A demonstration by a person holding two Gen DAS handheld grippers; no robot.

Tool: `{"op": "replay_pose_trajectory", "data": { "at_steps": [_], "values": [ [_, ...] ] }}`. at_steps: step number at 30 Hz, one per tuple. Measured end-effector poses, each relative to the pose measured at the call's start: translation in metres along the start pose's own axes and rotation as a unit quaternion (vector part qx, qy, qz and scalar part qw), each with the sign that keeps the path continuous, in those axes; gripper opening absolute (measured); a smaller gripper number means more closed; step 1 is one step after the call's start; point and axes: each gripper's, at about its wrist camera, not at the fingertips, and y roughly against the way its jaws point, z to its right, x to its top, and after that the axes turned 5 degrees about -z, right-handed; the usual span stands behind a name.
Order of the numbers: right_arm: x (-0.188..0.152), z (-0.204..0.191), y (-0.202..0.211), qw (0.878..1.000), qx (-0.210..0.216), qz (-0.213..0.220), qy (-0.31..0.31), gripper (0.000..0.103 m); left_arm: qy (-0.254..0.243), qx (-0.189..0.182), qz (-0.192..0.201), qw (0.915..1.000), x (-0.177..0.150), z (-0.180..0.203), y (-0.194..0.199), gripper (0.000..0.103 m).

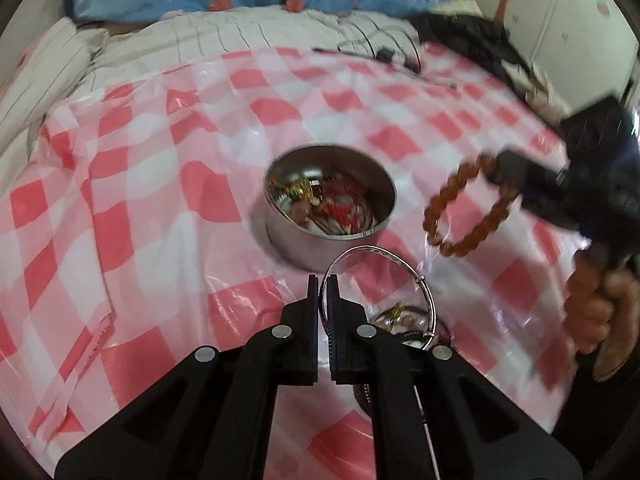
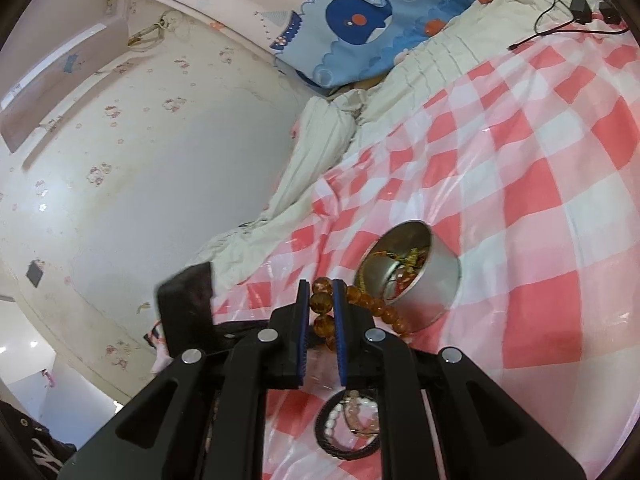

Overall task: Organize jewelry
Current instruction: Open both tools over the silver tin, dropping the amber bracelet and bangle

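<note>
Pink-and-white checked plastic sheeting point(image 1: 168, 184) covers a bed, with a white striped quilt point(image 1: 224, 36) and a blue whale-print pillow point(image 2: 360, 16) toward 12 o'clock in the left wrist view. At the centre of that view sits a round shiny metal tin point(image 1: 330, 204), open-topped, with a tangle of red and gold jewelry point(image 1: 340, 208) inside.

Just at 6 o'clock of the tin, the left gripper point(image 1: 323, 280) has its jaws pressed together on the rim of a thin silver bangle point(image 1: 376, 256), which stands up to the right of the fingers. More small pieces lie under the bangle, too hidden to tell apart.

At 3 o'clock, the right gripper point(image 2: 322, 292), held by a hand point(image 1: 600, 312), has its jaws nearly together, pinching an amber-brown beaded bracelet point(image 1: 460, 216) that hangs as a loop above the sheeting, right of the tin. Below it in the right wrist view, a black braided bracelet point(image 2: 348, 440) encircles pale bead strands point(image 2: 352, 412).
</note>
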Motion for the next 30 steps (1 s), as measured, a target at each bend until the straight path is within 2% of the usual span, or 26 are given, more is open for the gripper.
{"op": "replay_pose_trajectory", "data": {
  "at_steps": [8,18,22,24,25,27,30],
  "values": [
    [0.010,-0.007,-0.001,1.000,0.012,0.015,0.007,0.012,0.033,-0.010,0.046,0.9984,0.024,-0.004,0.012,0.003],
    [0.038,-0.020,-0.012,0.999,0.008,0.021,0.032,0.012,0.042,0.008,0.057,0.9975,0.054,-0.008,-0.001,0.003],
    [0.053,-0.024,-0.029,0.999,-0.010,0.013,0.052,0.013,0.040,0.006,0.043,0.9982,0.068,-0.011,-0.019,0.004],
    [0.056,-0.021,-0.049,0.996,-0.059,-0.018,0.062,0.014,0.040,0.016,0.021,0.9988,0.069,-0.013,-0.034,0.006],
    [0.055,-0.018,-0.059,0.994,-0.080,-0.041,0.065,0.021,0.041,0.018,0.017,0.9989,0.067,-0.014,-0.036,0.006],
    [0.046,-0.012,-0.067,0.990,-0.112,-0.055,0.065,0.032,0.045,0.032,0.010,0.9984,0.062,-0.019,-0.036,0.008],
    [0.037,-0.009,-0.058,0.990,-0.115,-0.052,0.061,0.032,0.055,0.040,0.024,0.9974,0.054,-0.024,-0.020,0.018]
  ]
}}
